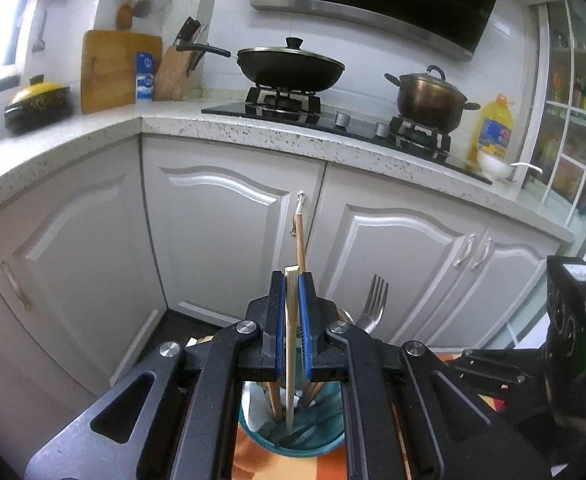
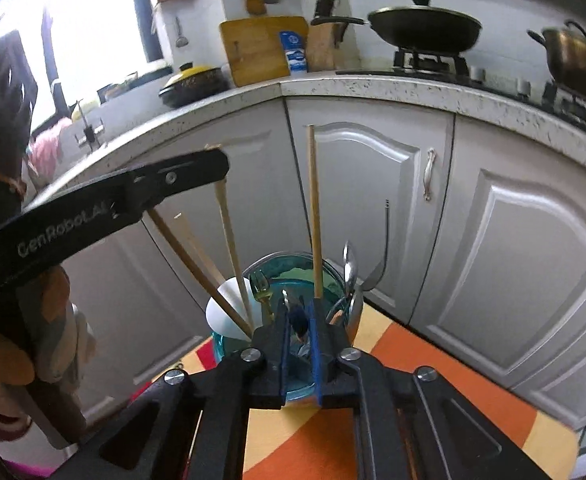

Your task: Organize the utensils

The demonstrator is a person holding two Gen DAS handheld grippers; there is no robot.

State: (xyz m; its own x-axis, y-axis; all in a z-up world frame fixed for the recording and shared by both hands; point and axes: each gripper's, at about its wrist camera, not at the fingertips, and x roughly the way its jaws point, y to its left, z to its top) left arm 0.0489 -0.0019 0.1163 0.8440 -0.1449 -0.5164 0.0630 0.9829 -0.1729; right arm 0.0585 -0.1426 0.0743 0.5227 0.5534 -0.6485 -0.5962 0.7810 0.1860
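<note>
My left gripper (image 1: 292, 280) is shut on a pale bamboo chopstick (image 1: 291, 344) and holds it upright, its lower end inside the blue glass jar (image 1: 293, 440) right below. A brown chopstick (image 1: 300, 236) and a metal fork (image 1: 374, 304) stand in the jar too. In the right wrist view the jar (image 2: 281, 276) holds several chopsticks (image 2: 314, 208), a white ladle (image 2: 229, 312), a fork (image 2: 260, 286) and spoons (image 2: 349, 268). My right gripper (image 2: 297, 308) is just above the jar's near rim, its jaws slightly apart around a dark utensil tip; I cannot tell if it grips it. The left gripper's arm (image 2: 105, 204) crosses at the left.
The jar stands on an orange and yellow patterned cloth (image 2: 433, 392). White cabinet doors (image 1: 229, 232) stand close behind under a speckled countertop (image 1: 253, 128). On the counter are a wok (image 1: 291, 66), a pot (image 1: 429, 96), an oil bottle (image 1: 491, 128) and a cutting board (image 1: 113, 68).
</note>
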